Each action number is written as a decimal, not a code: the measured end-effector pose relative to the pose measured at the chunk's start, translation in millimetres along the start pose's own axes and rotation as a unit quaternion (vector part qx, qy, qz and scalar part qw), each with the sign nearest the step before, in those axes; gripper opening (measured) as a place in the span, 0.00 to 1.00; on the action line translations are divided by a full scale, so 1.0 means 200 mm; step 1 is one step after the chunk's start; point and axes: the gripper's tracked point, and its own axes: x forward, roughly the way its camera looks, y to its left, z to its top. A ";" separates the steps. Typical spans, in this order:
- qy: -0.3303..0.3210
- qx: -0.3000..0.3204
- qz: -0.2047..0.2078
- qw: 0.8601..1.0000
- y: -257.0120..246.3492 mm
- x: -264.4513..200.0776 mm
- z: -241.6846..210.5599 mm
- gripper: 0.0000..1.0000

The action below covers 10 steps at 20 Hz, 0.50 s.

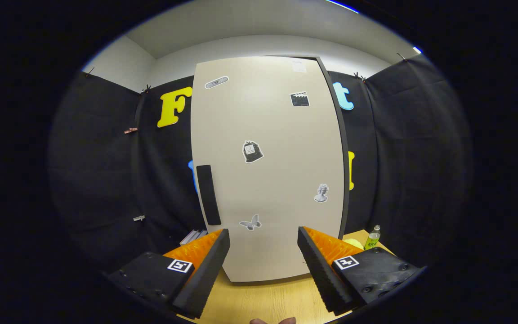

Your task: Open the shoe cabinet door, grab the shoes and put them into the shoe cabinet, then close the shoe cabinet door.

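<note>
The gripper is held facing the shoe cabinet, with its two fingers spread wide apart and nothing between them – no part of either finger touches an object. The cabinet stands upright on a light wooden table, directly ahead of and beyond the fingertips. Its door, a pale beige panel, is closed and covers the whole front. A dark vertical handle is mounted near the door's left edge, just above the left finger. Several small stickers are fixed to the door: a butterfly low down between the fingers, a bust toward the right edge, a bag-shaped one near the centre, and a clapperboard near the top. Beyond the right finger, beside the cabinet's right side, a small bottle with a green label stands on the table next to a yellowish object – too hidden to identify. Behind the left finger, a stack of flat pale items lies beside the cabinet's left side. Fingertips of a person's hand show at the near edge of the table.
</note>
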 end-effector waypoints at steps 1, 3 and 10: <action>0.001 0.001 0.000 1.000 0.00 0.00 0.00 0.98; -0.001 0.003 0.000 1.000 -0.01 0.00 0.00 0.98; 0.000 0.003 -0.003 1.000 -0.02 0.00 0.00 0.98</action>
